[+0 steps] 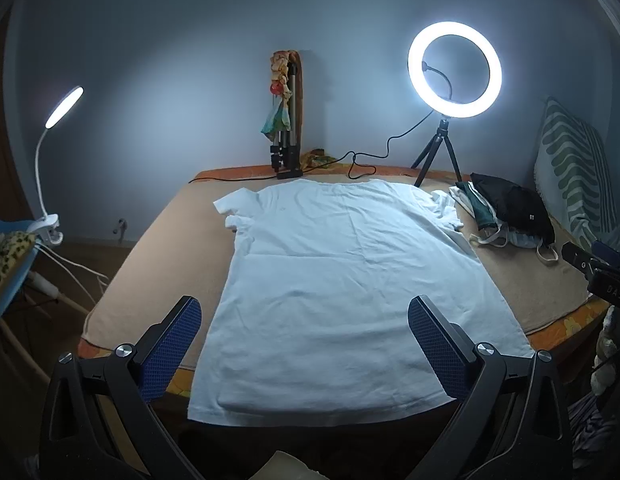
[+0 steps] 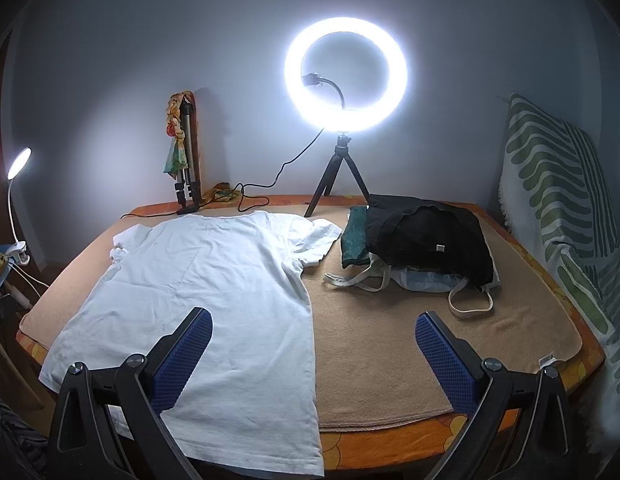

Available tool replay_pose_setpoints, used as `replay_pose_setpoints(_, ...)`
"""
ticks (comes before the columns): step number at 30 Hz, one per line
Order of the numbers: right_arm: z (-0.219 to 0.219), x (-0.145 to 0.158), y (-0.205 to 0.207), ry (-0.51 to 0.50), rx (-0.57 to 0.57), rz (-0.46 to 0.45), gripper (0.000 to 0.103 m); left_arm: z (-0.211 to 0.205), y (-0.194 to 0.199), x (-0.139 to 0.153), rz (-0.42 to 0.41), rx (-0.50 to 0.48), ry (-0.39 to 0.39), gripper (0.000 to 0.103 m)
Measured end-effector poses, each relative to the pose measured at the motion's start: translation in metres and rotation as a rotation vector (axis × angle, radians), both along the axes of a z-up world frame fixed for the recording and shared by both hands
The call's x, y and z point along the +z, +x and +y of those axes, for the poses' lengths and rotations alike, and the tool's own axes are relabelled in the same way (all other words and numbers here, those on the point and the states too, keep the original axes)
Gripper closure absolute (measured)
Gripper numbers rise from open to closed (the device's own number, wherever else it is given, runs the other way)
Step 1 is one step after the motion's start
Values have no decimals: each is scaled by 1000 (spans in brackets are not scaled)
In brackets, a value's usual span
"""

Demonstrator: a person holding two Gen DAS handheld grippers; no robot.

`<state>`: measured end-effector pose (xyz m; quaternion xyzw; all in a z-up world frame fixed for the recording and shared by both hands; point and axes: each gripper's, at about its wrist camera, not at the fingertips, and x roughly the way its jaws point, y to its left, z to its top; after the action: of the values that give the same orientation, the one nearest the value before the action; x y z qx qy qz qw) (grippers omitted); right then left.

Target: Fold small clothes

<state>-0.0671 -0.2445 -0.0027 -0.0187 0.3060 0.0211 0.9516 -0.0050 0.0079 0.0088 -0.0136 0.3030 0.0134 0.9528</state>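
Both tongs, left (image 1: 304,320) and right (image 2: 313,334), hang released above a white T-shirt (image 1: 341,272) spread flat at twelve o'clock on the blanket-covered worktop (image 2: 389,340), laid smooth for folding.

- T-shirt (image 1: 333,280) lies flat on the blanket (image 2: 389,340) covering the table (image 2: 389,444), collar toward the far wall, hem hanging over the near edge.
- Clothes pile (image 2: 421,244) sits right of the shirt, just beside its right sleeve, strap loops trailing toward the near side.
- Ring light (image 2: 345,76) on its tripod stands behind the pile at the far edge; its cable (image 2: 270,184) runs left along the back.
- Folded tripod (image 2: 186,160) leans on the wall behind the shirt's collar.
- Clip lamp (image 1: 58,120) is off the table, far left.
- Cushion (image 2: 557,200) stands at the right edge.
- Left gripper (image 1: 304,332) hangs over the shirt's hem, right gripper (image 2: 313,344) over the shirt's right edge.
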Motion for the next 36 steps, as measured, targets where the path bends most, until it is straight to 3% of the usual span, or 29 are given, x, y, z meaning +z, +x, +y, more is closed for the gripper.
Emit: replay_pose_setpoints(36,1,4,0,-5,-1,-7,0,-3,-3,1,-12,-1,-3,0)
